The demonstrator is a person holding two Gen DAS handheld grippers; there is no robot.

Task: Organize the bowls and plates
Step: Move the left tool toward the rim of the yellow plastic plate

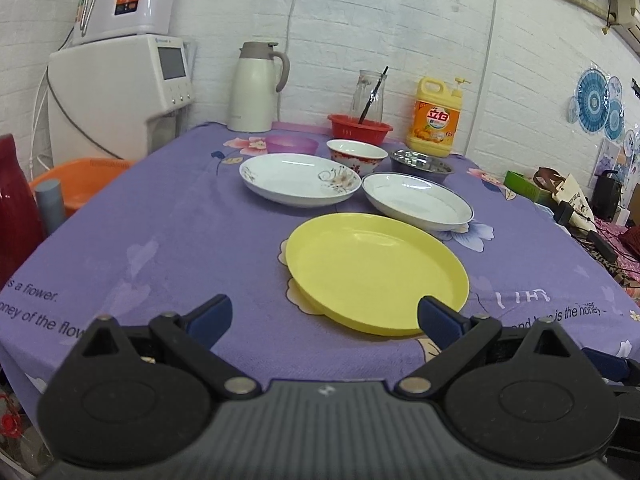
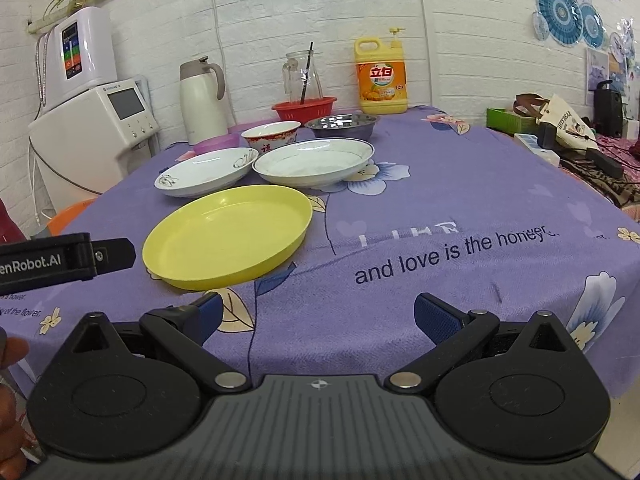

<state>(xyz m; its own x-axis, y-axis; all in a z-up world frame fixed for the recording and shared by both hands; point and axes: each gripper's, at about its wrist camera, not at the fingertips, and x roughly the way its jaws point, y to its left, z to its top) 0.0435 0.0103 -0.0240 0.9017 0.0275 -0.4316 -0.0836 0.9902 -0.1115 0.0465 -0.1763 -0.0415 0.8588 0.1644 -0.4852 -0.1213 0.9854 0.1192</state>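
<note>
A yellow plate [image 1: 376, 272] [image 2: 228, 236] lies nearest on the purple tablecloth. Behind it sit a white flowered plate [image 1: 300, 178] [image 2: 206, 172] and a white blue-rimmed plate [image 1: 418, 200] [image 2: 314, 162]. Further back stand a red-patterned bowl [image 1: 356, 154] [image 2: 272, 134], a steel bowl [image 1: 422, 164] [image 2: 342, 125] and a small purple bowl [image 1: 292, 144] [image 2: 216, 144]. My left gripper [image 1: 324, 318] is open and empty at the near table edge, just short of the yellow plate. My right gripper [image 2: 318, 316] is open and empty, to the right of the yellow plate.
At the back stand a white thermos jug [image 1: 256, 88], a red basket [image 1: 360, 128] with a glass jar, and a yellow detergent bottle [image 1: 436, 118]. A white appliance [image 1: 120, 92] is at the left. Clutter lies on the right side [image 2: 560, 128].
</note>
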